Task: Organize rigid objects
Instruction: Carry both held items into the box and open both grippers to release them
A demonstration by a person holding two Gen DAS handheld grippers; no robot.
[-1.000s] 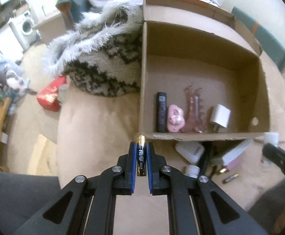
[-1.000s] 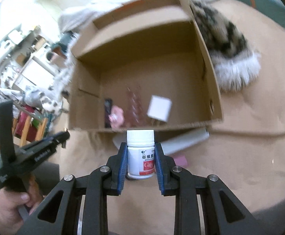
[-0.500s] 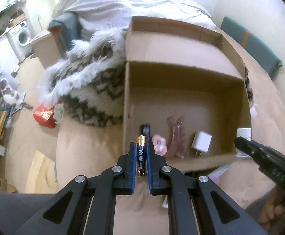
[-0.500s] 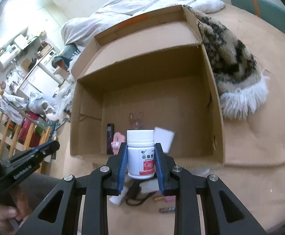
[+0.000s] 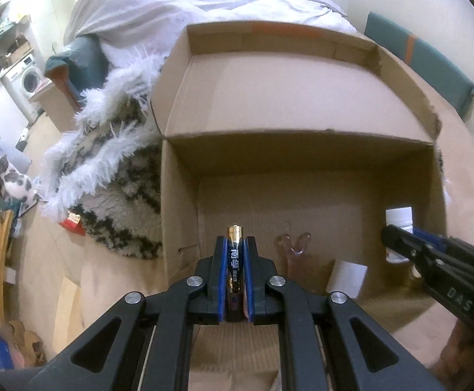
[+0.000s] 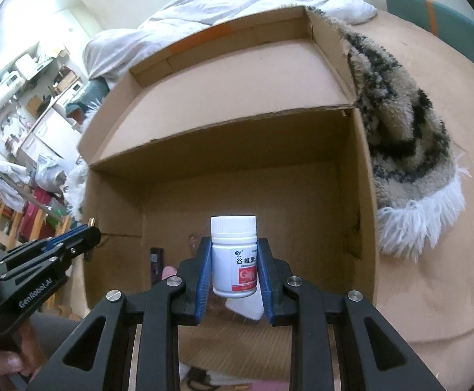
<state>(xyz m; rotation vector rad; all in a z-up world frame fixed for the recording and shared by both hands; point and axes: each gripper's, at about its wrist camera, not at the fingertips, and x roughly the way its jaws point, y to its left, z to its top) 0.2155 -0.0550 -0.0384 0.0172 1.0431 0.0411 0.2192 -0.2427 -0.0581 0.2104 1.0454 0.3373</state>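
Left gripper point(image 5: 235, 247): blue-padded jaws clenched on one battery point(image 5: 234, 257), blue-black body, gold cap standing upright above the pads. It hangs over the near-left part of the open cardboard box point(image 5: 178, 195).

Right gripper point(image 6: 234, 260): jaws clamped on one white pill bottle point(image 6: 234, 255), white ribbed cap, red-and-white label, upright, over the near-middle of the same box.

Left wrist view only:
- one pinkish translucent forked item point(image 5: 294, 249) on the box floor, just right of the battery;
- one white block-shaped item point(image 5: 348, 277) further right on the floor;
- washing machine point(image 5: 30, 79) far left;
- red packet point(image 5: 72, 226) at the rug edge.

Right wrist view only:
- one slim black stick-shaped item point(image 6: 156, 265) on the box floor, left of the bottle;
- a hand point(image 6: 7, 363) grasping the left gripper's handle, lower left.

Both views:
- shaggy black-and-white rug point(image 5: 113, 176) against the box's outer wall;
- grey-white bedding point(image 5: 188, 3) behind the box;
- one teal cushion point(image 5: 416, 62) with an orange stripe.

Each view also catches the other gripper with its load at the frame edge. Box flaps stand open, two visible at the back.
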